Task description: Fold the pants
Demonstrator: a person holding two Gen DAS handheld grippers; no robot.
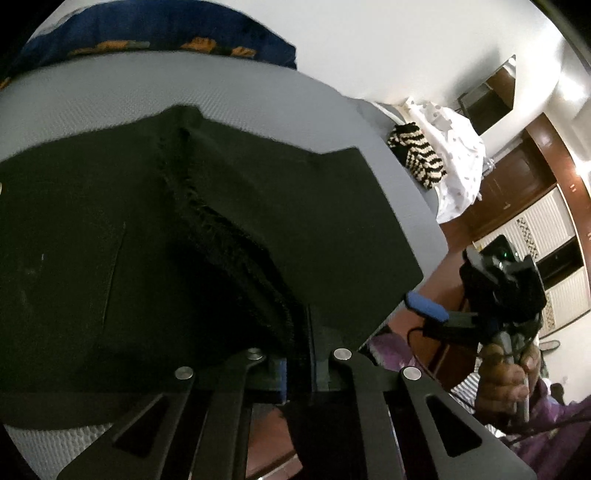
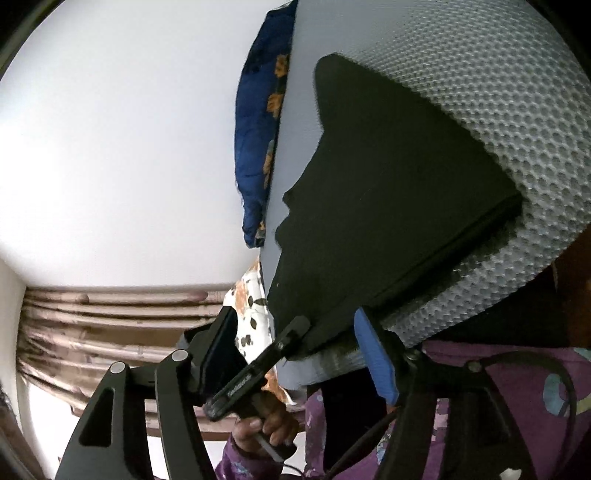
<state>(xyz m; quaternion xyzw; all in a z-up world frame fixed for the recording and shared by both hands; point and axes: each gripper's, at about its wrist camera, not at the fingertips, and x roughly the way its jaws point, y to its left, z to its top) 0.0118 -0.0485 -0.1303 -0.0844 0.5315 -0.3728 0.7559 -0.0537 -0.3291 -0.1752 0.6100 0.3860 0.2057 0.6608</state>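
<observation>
Black pants (image 1: 147,229) lie on a grey mattress (image 1: 110,92), with a frayed seam running down the middle. My left gripper (image 1: 297,350) is shut on the near edge of the pants. It also shows in the right wrist view (image 2: 301,326), clamped on the pants (image 2: 388,192) at their near corner. My right gripper (image 2: 295,347) is open, its blue-padded finger (image 2: 373,350) beside the pants' edge on the mattress (image 2: 498,92). It shows in the left wrist view (image 1: 424,306) off the mattress corner, holding nothing.
A blue patterned pillow (image 1: 147,33) lies at the far mattress edge. A striped cloth (image 1: 417,155) and white bedding (image 1: 458,147) sit to the right. Wooden cabinets (image 1: 517,173) stand beyond. A curtain (image 2: 92,325) hangs by the wall.
</observation>
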